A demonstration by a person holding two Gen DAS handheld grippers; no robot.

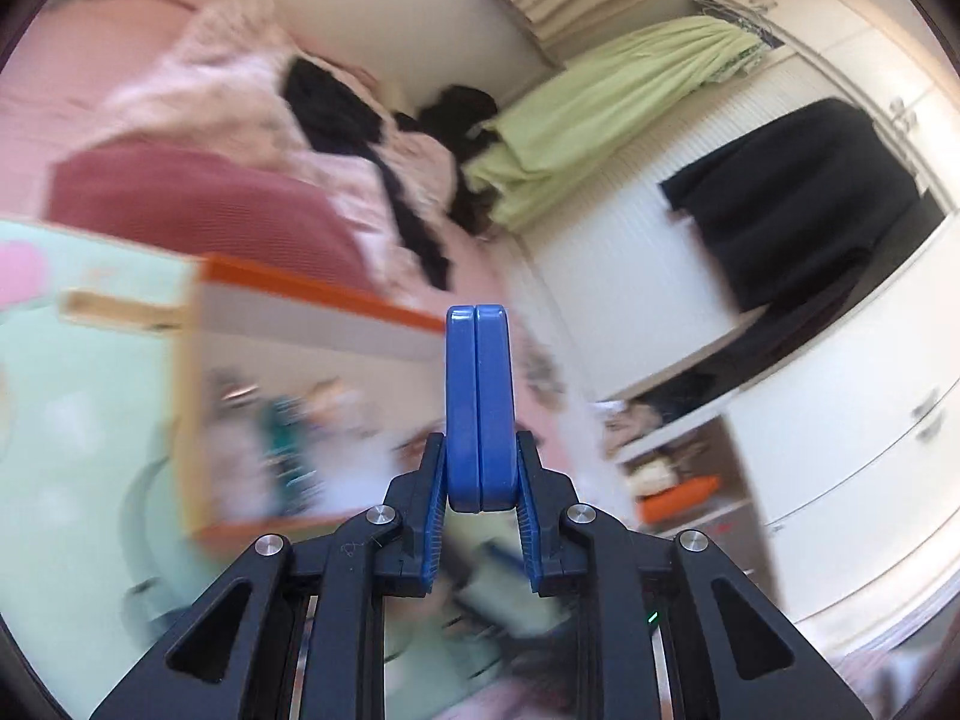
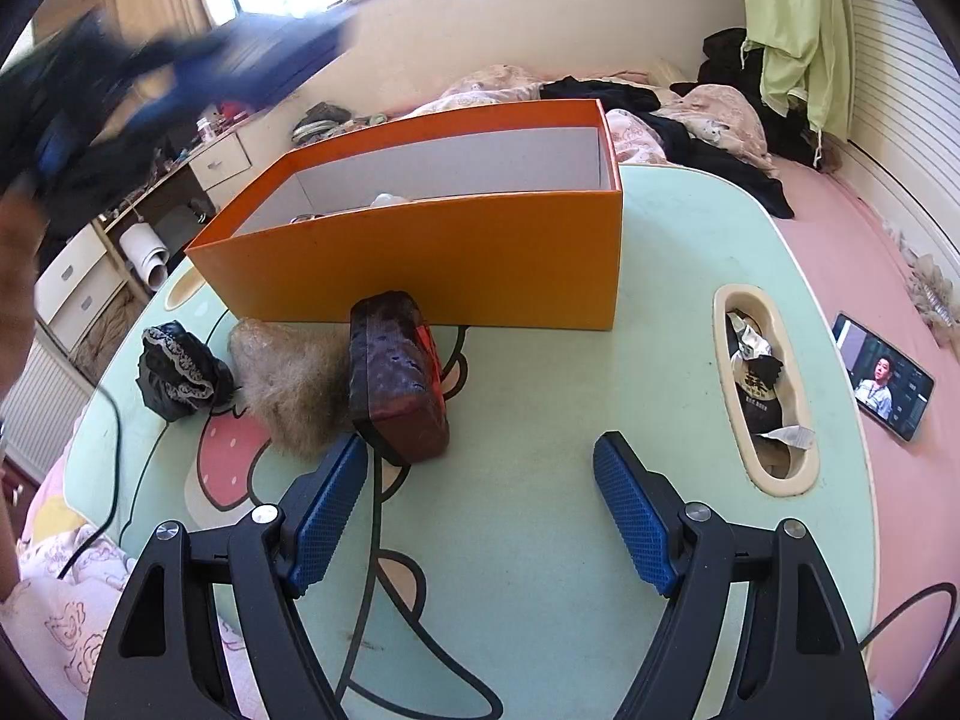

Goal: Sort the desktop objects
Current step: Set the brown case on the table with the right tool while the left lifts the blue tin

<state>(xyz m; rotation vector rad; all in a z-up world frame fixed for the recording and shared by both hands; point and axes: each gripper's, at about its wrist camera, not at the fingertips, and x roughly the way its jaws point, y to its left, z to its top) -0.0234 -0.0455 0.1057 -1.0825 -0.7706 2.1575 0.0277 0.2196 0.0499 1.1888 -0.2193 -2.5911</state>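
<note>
Left gripper point(image 1: 478, 324): blue pads pressed flat together, nothing between them, raised above the table and blurred with motion; seen in the right wrist view only as a dark smear at far left. Below and left of it, blurred — orange box point(image 1: 312, 294), with indistinct contents inside.

Right gripper point(image 2: 480, 450): jaws standing wide apart, empty, poised over the near part of the mint-green table point(image 2: 540, 540).

Just beyond the left fingertip: dark red case point(image 2: 399, 384), standing on edge, its far end close against the orange box. Touching the case on its left: tuft of tan fur point(image 2: 288, 384). Further left, apart from the fur: black lace-trimmed item point(image 2: 177, 369).

Orange box point(image 2: 420, 252): open-topped, at the far middle of the table, grey-lined, a few small items just visible over its rim — not identifiable.

Right of the gripper: oval recess point(image 2: 765, 396) in the table, holding crumpled wrappers. Beyond the table's right edge: phone point(image 2: 882, 375), screen lit, lying on pink bedding point(image 2: 840, 252).
</note>
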